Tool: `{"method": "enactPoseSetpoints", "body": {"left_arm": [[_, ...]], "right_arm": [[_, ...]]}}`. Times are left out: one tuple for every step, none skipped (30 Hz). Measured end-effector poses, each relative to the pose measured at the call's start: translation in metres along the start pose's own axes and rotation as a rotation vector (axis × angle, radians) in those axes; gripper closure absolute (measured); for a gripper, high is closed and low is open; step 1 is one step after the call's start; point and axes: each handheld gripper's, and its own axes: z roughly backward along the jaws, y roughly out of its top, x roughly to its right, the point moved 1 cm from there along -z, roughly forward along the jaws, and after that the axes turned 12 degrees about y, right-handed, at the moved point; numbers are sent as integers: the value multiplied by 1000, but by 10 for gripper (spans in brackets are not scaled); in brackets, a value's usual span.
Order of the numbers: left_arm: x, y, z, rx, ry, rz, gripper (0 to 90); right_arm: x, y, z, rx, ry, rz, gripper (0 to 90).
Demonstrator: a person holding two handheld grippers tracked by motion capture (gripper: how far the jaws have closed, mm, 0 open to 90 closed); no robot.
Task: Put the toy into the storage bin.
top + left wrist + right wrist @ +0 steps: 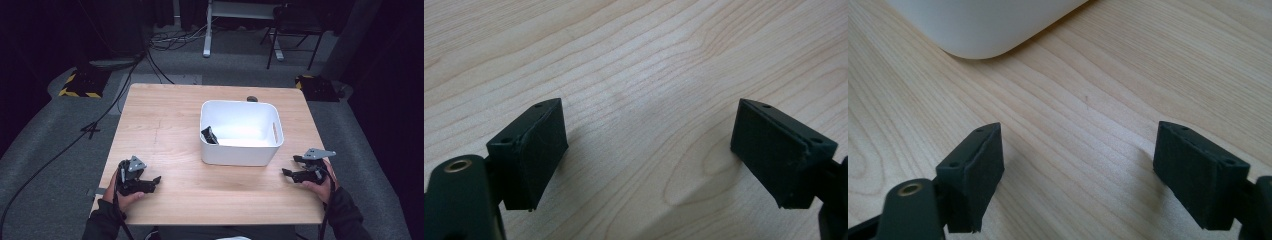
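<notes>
Two grippers rest low over one light wooden table (165, 125), one in each hand. The left gripper (156, 180) sits at the table's near left part, its jaws spread wide with bare wood grain between them. The right gripper (288, 166) sits at the near right part, its jaws likewise spread and empty.

One white plastic bin (240, 152) stands between the two grippers and a little beyond them. In the high view, one small dark object (209, 135) lies inside against the bin's left wall; it is too small to identify.

The right gripper view shows a rounded corner of the bin (983, 25) just ahead of its jaws, the rest cut off by the frame. The left gripper view shows table (639, 75) ahead of its jaws.
</notes>
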Motion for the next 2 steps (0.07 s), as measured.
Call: {"method": "enactPoseSetpoints", "body": {"left_arm": [[0, 0, 0, 0, 0, 1, 150], [0, 0, 0, 0, 1, 0, 150]], "right_arm": [[0, 0, 0, 0, 0, 0, 204], [0, 0, 0, 0, 0, 0, 204]]}}
